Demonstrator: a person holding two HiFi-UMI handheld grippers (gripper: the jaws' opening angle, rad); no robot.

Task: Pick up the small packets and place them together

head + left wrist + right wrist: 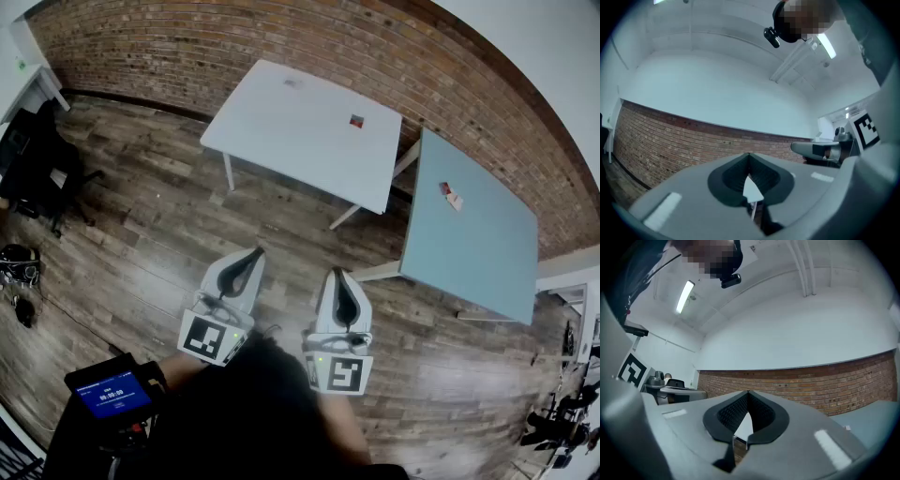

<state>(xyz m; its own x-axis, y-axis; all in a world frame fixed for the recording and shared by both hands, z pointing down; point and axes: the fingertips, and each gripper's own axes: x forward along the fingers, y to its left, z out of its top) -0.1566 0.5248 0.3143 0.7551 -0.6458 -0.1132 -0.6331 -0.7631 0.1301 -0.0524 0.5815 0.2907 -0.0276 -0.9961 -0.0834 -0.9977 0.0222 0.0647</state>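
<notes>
Both grippers hang over the wooden floor, well short of the tables. My left gripper [255, 253] is shut and empty; my right gripper [337, 273] beside it is shut and empty too. In the left gripper view the jaws [750, 157] meet at their tips, as they do in the right gripper view [747, 394]. A small red packet [356, 120] lies on the white table [281, 122]. On the pale blue table [478, 244] a red and white packet [450, 195] lies near the far edge. A faint small packet [292, 82] shows near the white table's far side.
A brick wall [281, 37] runs behind the tables. A black office chair [37, 169] and dark gear on the floor [17, 267] stand at the left. A device with a blue screen [111, 392] is on the person's left forearm. More equipment [553, 422] sits at the far right.
</notes>
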